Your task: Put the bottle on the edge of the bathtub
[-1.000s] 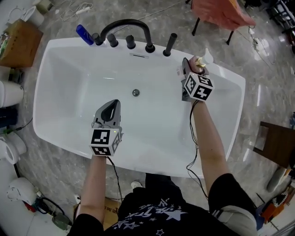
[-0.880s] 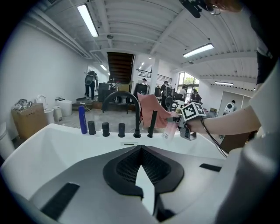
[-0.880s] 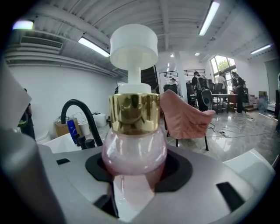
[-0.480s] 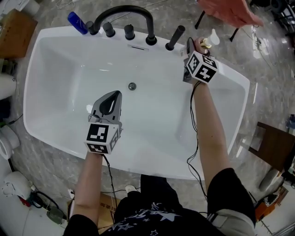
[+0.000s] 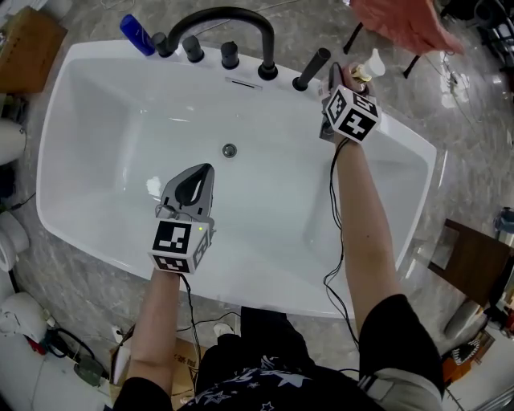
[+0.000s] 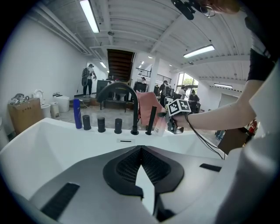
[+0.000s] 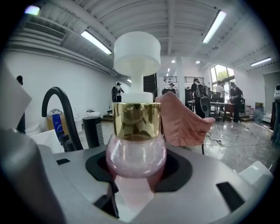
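Observation:
A pink bottle point(image 5: 360, 75) with a gold collar and a white pump top is held upright in my right gripper point(image 5: 337, 75), which is shut on its round body point(image 7: 135, 153). It is at the far right stretch of the white bathtub's rim point(image 5: 401, 132), just right of the black hand shower point(image 5: 312, 68). I cannot tell whether its base touches the rim. My left gripper point(image 5: 201, 172) hangs over the inside of the tub, shut with nothing in it point(image 6: 141, 149). In the left gripper view the bottle point(image 6: 160, 125) shows beside the right gripper point(image 6: 174, 124).
A black arched faucet point(image 5: 229, 24) and black knobs point(image 5: 193, 50) line the far rim, with a blue bottle point(image 5: 135, 35) at its left end. The drain point(image 5: 230, 150) sits in the tub floor. A pink-draped chair point(image 5: 401, 24) stands behind the tub on the marble floor.
My right gripper has carried the bottle away from me, from the tub's inner edge to the far rim beside the hand shower. The left gripper has hardly moved.

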{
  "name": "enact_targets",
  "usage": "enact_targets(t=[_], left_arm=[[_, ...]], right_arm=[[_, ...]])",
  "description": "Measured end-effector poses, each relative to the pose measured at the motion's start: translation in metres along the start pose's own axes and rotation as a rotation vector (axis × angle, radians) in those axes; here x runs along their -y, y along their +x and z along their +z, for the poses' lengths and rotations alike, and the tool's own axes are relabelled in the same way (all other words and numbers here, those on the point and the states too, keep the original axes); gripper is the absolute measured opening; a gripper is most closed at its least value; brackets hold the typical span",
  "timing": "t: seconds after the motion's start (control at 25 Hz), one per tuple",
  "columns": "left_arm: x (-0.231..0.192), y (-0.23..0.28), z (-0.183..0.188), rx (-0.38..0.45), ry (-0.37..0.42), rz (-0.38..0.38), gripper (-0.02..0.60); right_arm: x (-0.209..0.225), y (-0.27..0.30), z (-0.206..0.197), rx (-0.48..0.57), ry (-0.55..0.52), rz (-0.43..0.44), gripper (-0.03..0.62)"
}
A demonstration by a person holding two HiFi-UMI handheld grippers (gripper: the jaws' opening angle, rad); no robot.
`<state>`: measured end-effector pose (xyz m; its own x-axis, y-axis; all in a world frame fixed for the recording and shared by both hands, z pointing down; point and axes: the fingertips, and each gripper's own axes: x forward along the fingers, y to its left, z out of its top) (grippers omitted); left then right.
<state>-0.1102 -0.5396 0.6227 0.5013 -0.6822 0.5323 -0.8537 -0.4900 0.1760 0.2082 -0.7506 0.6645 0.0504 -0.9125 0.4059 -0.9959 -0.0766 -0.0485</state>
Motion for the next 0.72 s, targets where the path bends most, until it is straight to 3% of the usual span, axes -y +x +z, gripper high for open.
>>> enact_targets(t=[0.2, 0.72], left_arm=[[0.004, 0.001, -0.008, -0.003, -0.01, 0.0, 0.015], [0.004, -0.012, -0.003, 0.015, -0.031, 0.01, 0.015]], right_arm=[[-0.008, -0.002, -0.002, 0.017, -0.064, 0.004, 0.221], [-0.006, 0.0, -0.006, -0.063, -0.013, 0.018, 0.225]])
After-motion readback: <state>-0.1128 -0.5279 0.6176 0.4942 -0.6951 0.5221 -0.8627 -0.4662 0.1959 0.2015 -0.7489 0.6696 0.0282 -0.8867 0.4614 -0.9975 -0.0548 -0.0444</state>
